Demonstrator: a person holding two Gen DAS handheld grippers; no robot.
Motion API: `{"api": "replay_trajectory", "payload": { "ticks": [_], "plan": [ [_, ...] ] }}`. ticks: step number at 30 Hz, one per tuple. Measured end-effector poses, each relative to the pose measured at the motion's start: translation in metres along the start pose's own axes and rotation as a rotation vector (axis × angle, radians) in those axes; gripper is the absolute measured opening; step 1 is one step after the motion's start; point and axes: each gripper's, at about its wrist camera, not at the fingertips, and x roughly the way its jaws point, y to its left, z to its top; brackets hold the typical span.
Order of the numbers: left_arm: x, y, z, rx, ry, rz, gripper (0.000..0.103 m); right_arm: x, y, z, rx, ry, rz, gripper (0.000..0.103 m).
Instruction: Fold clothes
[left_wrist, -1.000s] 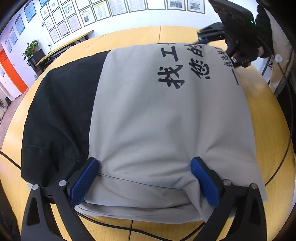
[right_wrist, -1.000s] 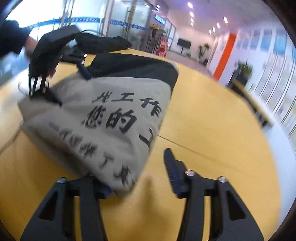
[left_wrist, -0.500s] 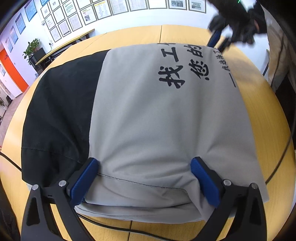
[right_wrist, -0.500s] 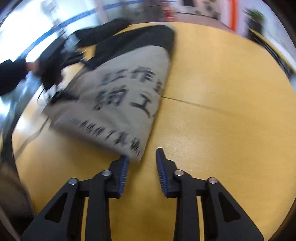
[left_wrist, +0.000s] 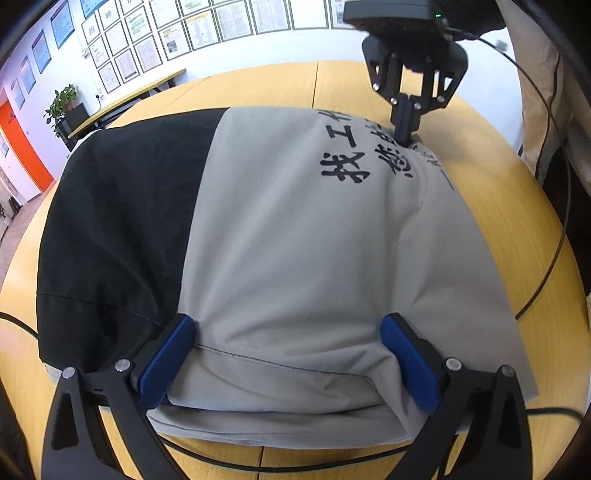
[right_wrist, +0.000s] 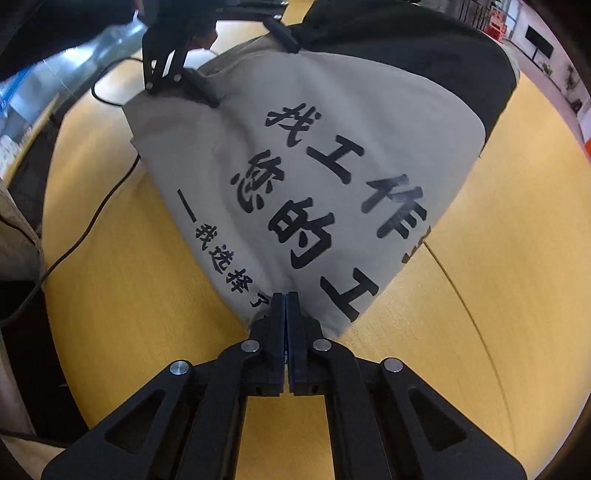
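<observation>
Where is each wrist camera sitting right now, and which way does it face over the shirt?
Left wrist: on the left gripper, at the hem of the grey-and-black shirt, facing along it toward the right gripper; own blue pads spread wide.
Right wrist: on the right gripper, steeply down at the printed edge; jaws shut on cloth.
Shared: shirt, round wooden table, each other's gripper.

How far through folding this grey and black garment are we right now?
Done: the garment already lies as a compact, layered bundle on the wooden table. In hand: the right tongs are shut on the corner by the printed lettering, while the left tongs straddle the opposite hem, blue pads wide apart. Left: the left tongs have not closed, and the next fold hasn't started.
</observation>
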Motion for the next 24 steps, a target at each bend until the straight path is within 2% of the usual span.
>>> {"api": "replay_trajectory", "payload": {
  "ticks": [5,10,12,13,14,16,18,20,21,23,24],
  "plan": [
    [-0.005,-0.012,-0.001,0.040,0.011,0.027,0.102,-0.006,0.014,-0.016,0.073,-0.004,-0.004,0.004],
    [-0.013,-0.021,-0.012,0.096,0.006,0.003,0.103,-0.008,0.059,-0.043,0.183,-0.017,0.071,0.002],
    [-0.017,-0.018,-0.015,0.101,0.008,-0.005,0.103,-0.020,0.063,-0.044,0.221,-0.041,0.089,0.000],
    [-0.018,-0.018,-0.016,0.100,0.006,-0.011,0.103,-0.031,0.057,-0.042,0.252,-0.075,0.113,0.000],
    [-0.018,-0.018,-0.018,0.102,0.004,-0.015,0.103,-0.050,0.048,-0.033,0.250,-0.143,0.101,0.000],
    [-0.019,-0.019,-0.019,0.102,0.001,-0.019,0.103,-0.092,0.026,-0.012,0.223,-0.303,0.050,0.001],
    [-0.021,-0.020,-0.023,0.099,-0.002,-0.023,0.103,-0.109,-0.002,0.010,0.176,-0.361,-0.046,0.001],
    [-0.028,-0.027,-0.031,0.095,-0.005,-0.023,0.103,-0.099,-0.042,0.030,0.134,-0.339,-0.160,0.001],
    [-0.031,-0.031,-0.033,0.094,-0.005,-0.023,0.103,-0.088,-0.064,0.035,0.148,-0.314,-0.173,0.000],
    [-0.015,-0.019,-0.017,0.089,-0.002,-0.022,0.103,-0.055,-0.105,0.041,0.186,-0.211,-0.173,0.000],
    [-0.008,-0.012,-0.010,0.084,-0.002,-0.022,0.103,-0.040,-0.111,0.040,0.183,-0.179,-0.166,0.000]
  ]
}}
